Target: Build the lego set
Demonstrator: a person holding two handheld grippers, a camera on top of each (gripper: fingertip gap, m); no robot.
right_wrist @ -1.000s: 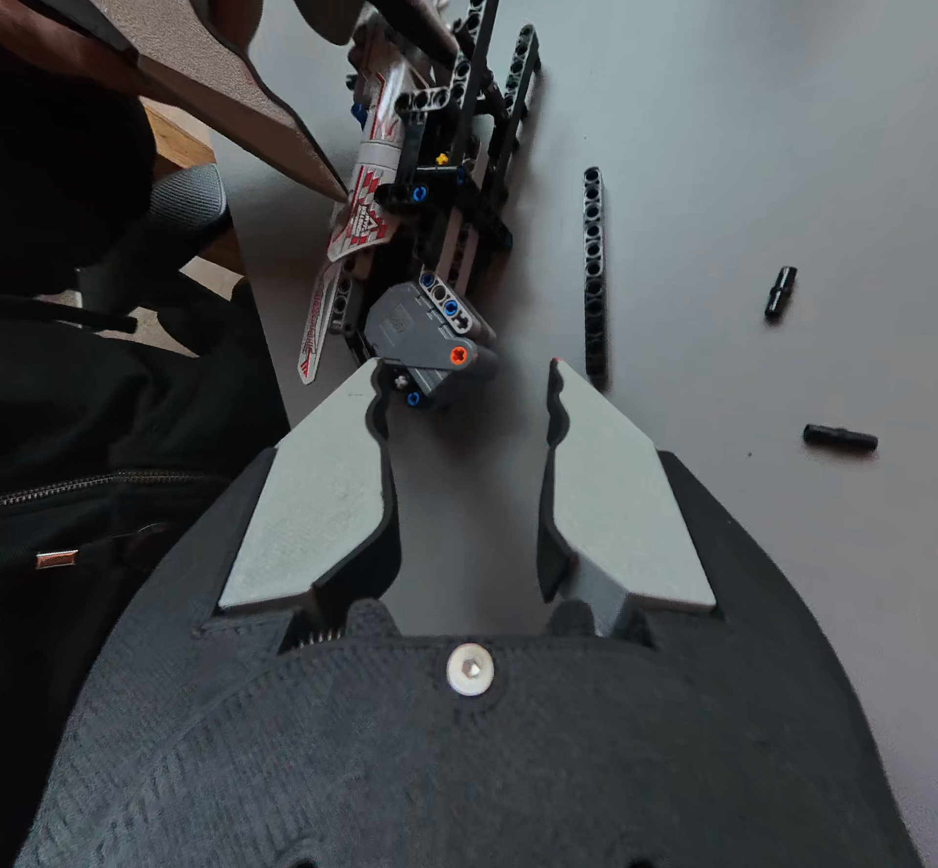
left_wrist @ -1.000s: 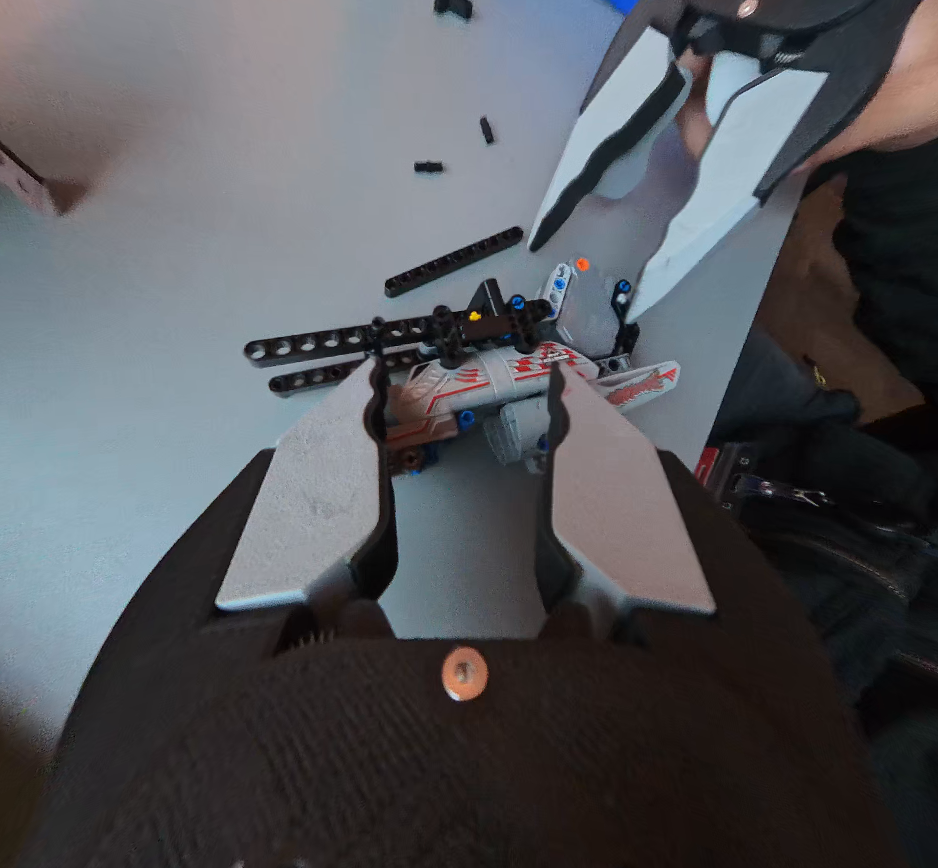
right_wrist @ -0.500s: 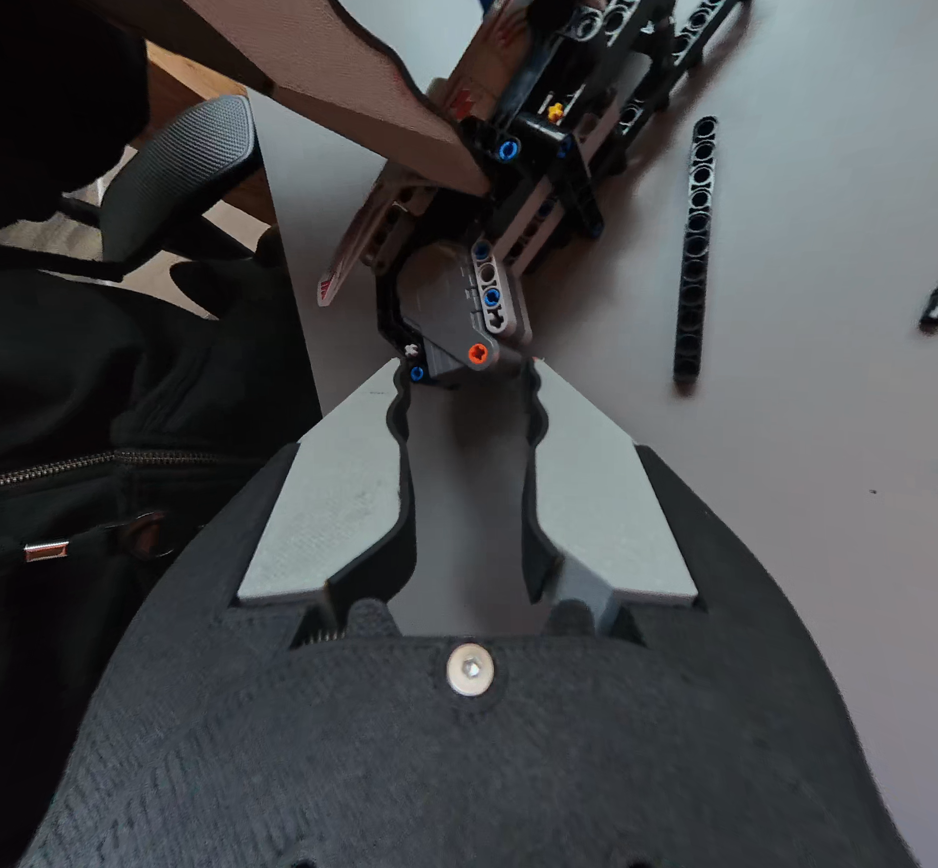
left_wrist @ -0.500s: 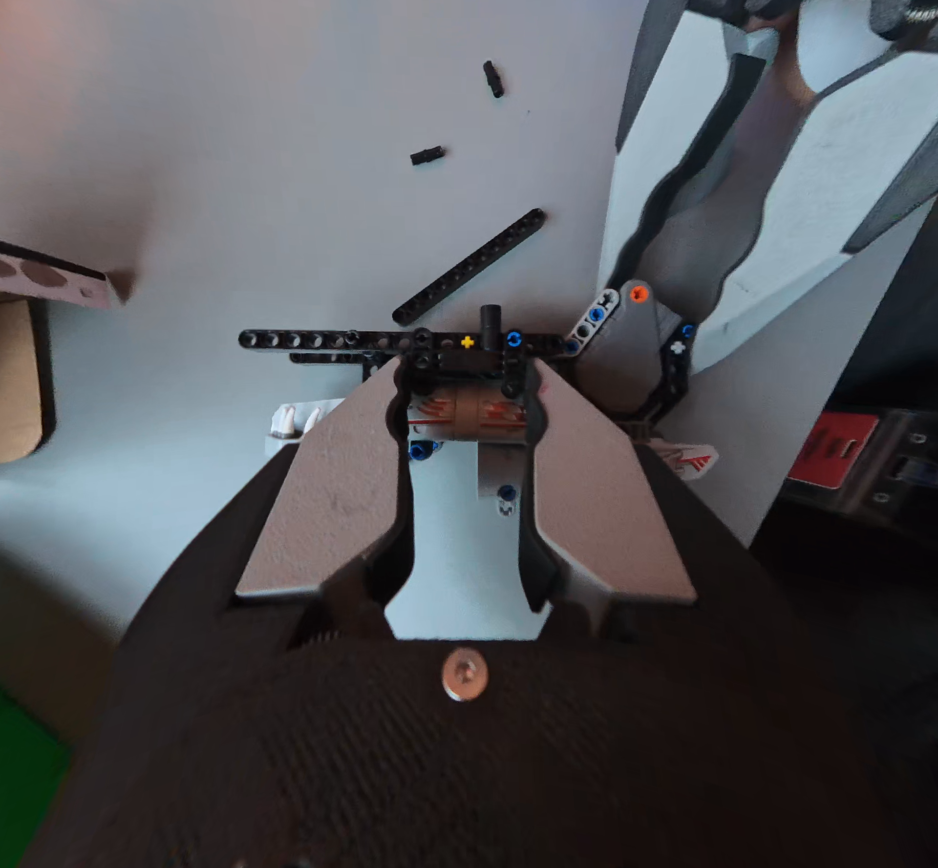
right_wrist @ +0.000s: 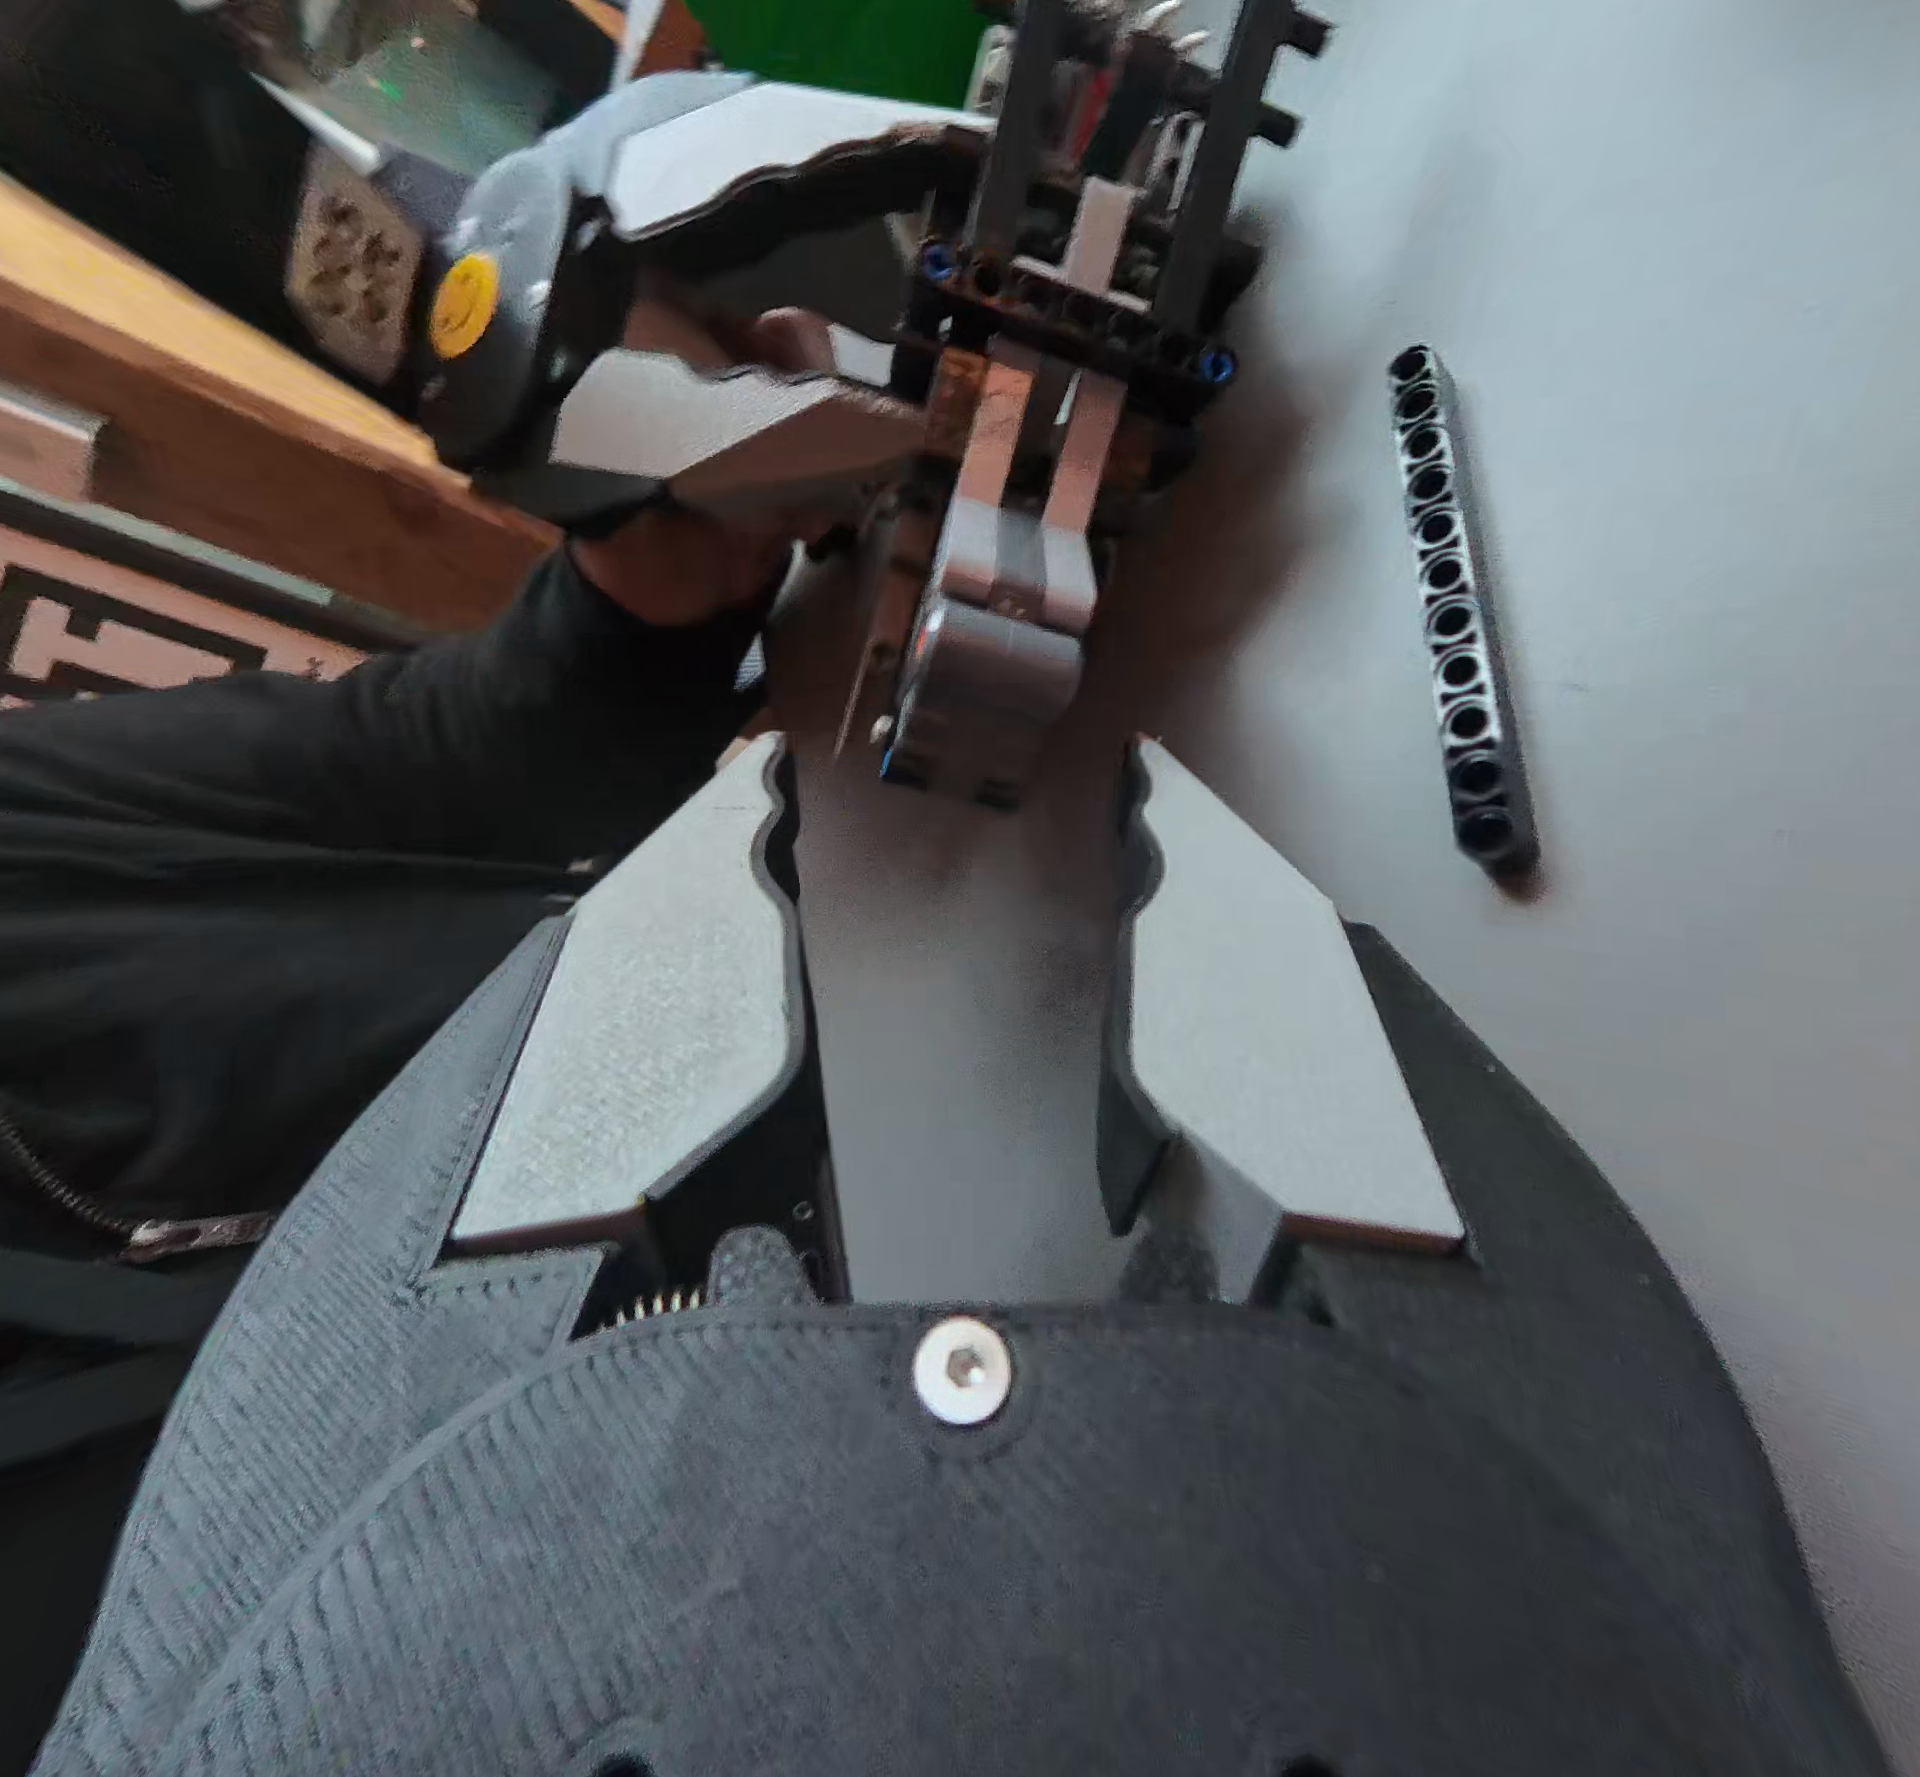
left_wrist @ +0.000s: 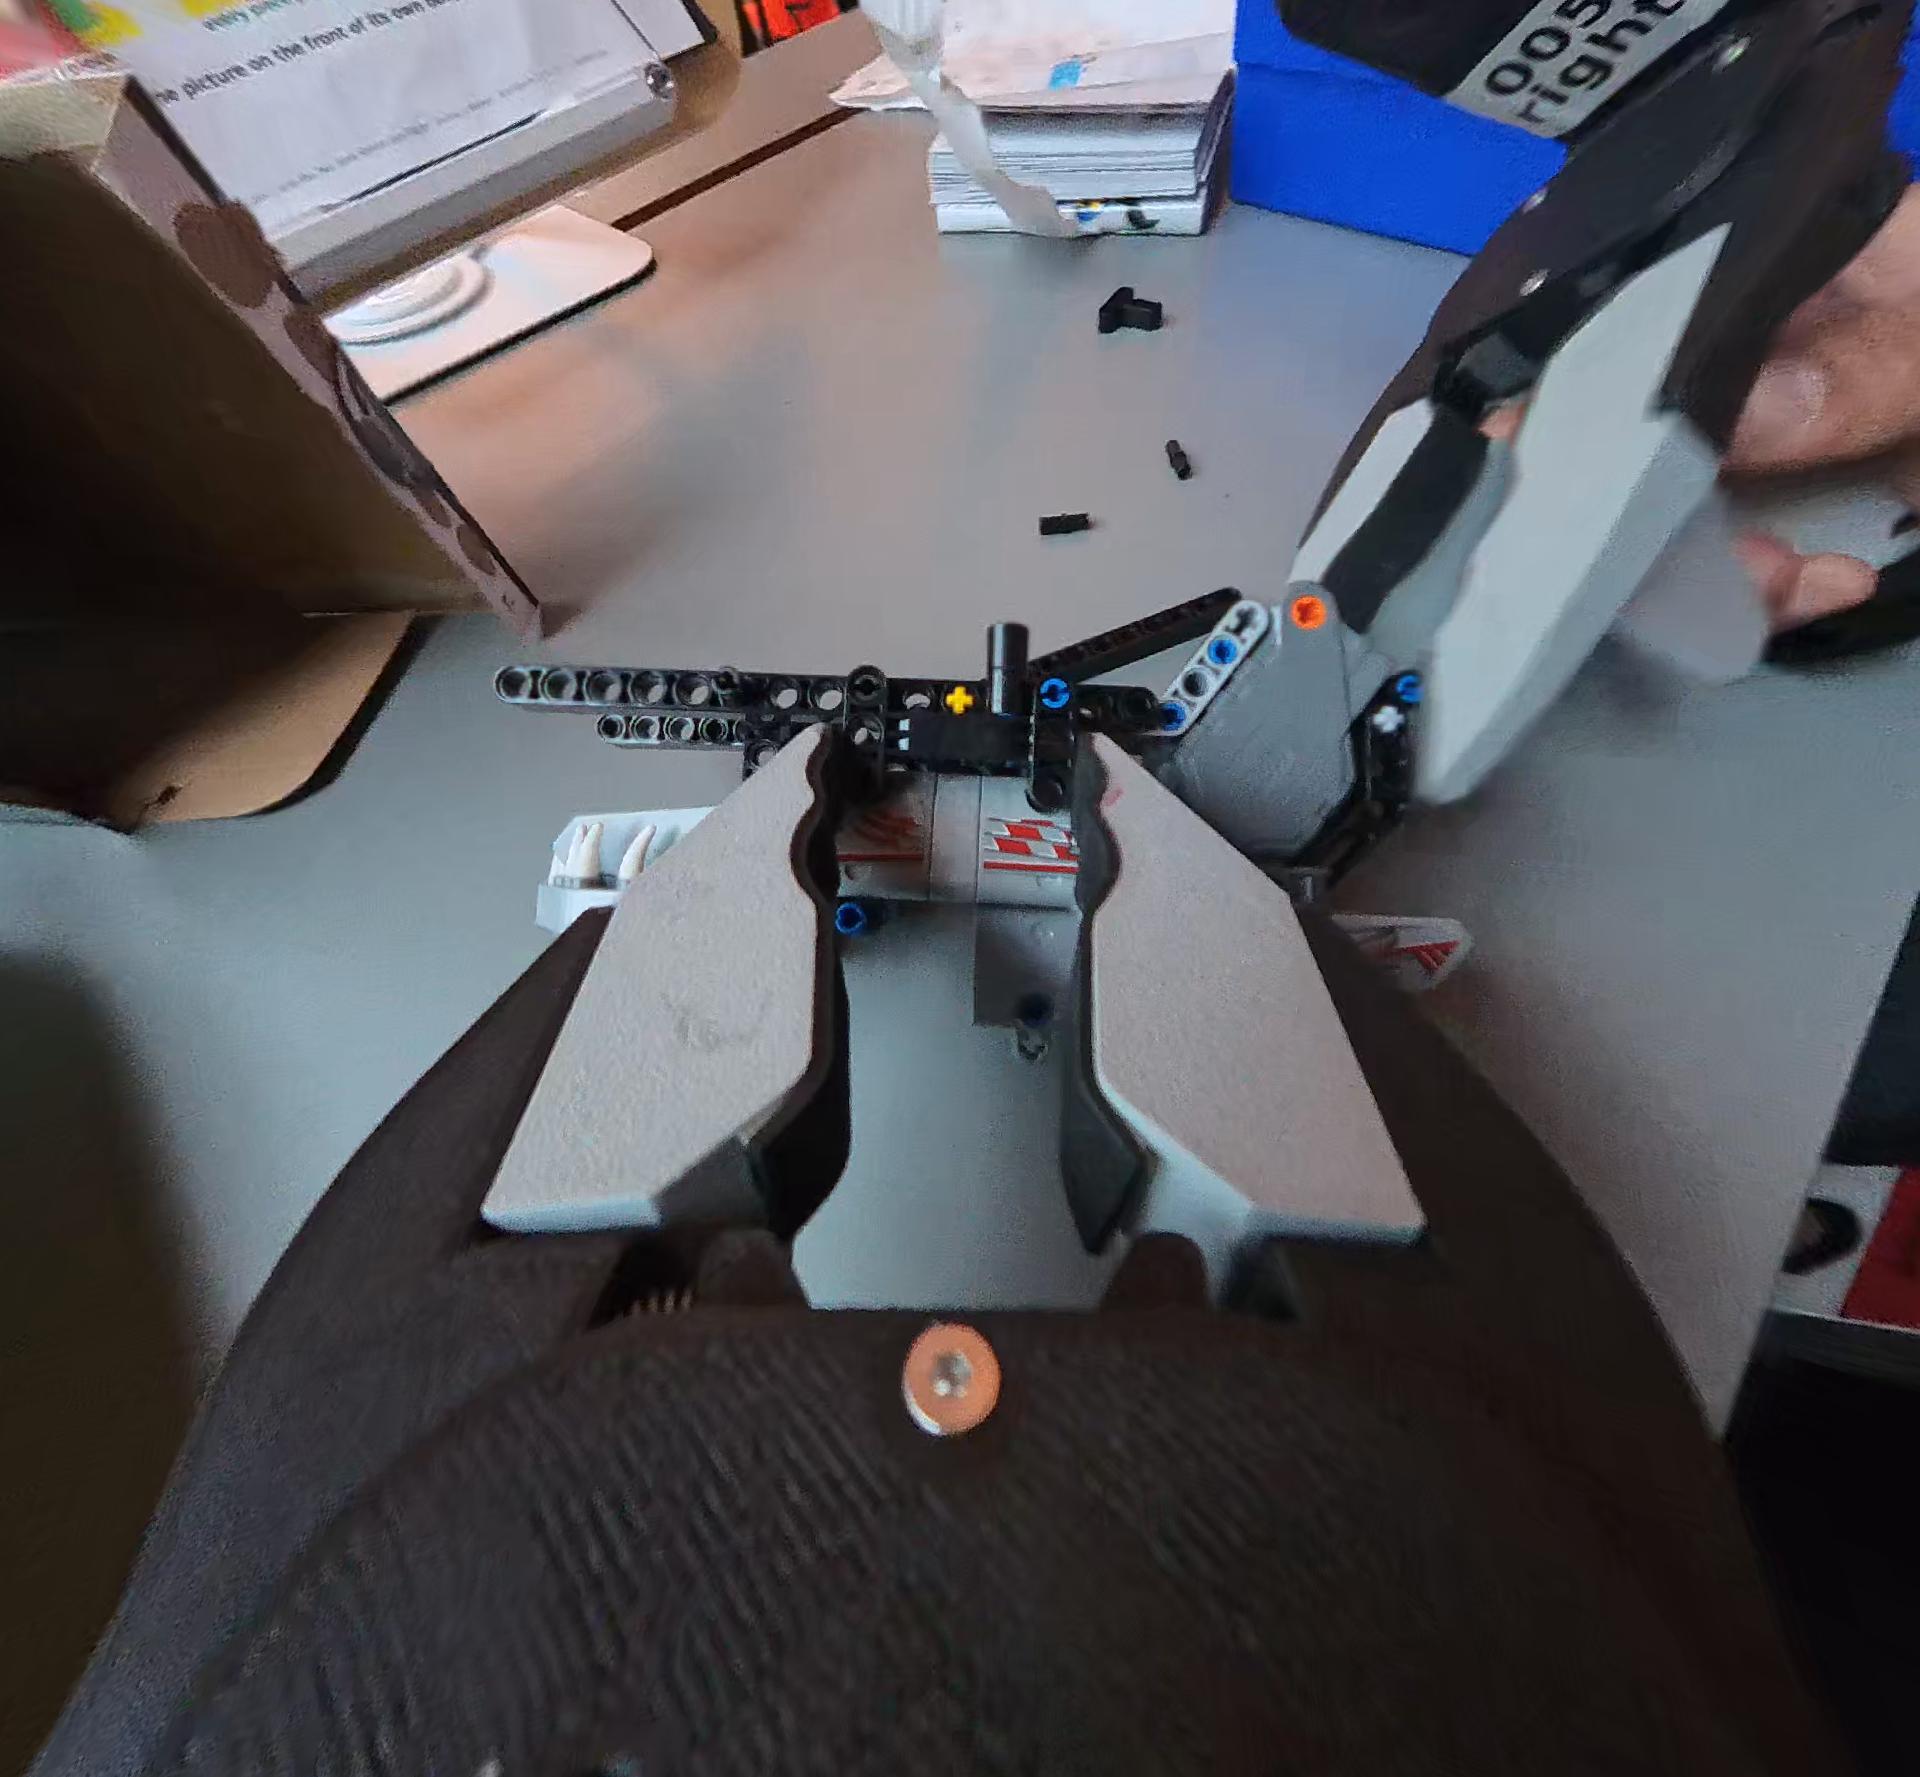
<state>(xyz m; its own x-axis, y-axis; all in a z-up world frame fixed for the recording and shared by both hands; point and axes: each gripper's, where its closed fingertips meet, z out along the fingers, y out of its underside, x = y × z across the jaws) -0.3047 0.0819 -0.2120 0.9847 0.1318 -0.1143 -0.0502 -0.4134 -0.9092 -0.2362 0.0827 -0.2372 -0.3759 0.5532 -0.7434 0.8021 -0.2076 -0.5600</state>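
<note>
Left wrist view: black-beamed, grey-panelled lego model (left_wrist: 956, 792) with red markings.

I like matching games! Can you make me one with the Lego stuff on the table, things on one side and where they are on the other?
Things:
1. Lego model
2. Loose long black beam
3. Two small black pins
4. Right hand-held gripper

Places or states:
A. Lying alone on the grey table, beside the model
B. Open, with its tips either side of the model's grey end
C. Clamped in the left hand-held gripper
D. Scattered farther back on the table, touching nothing

Pairs: 1-C, 2-A, 3-D, 4-B
</note>
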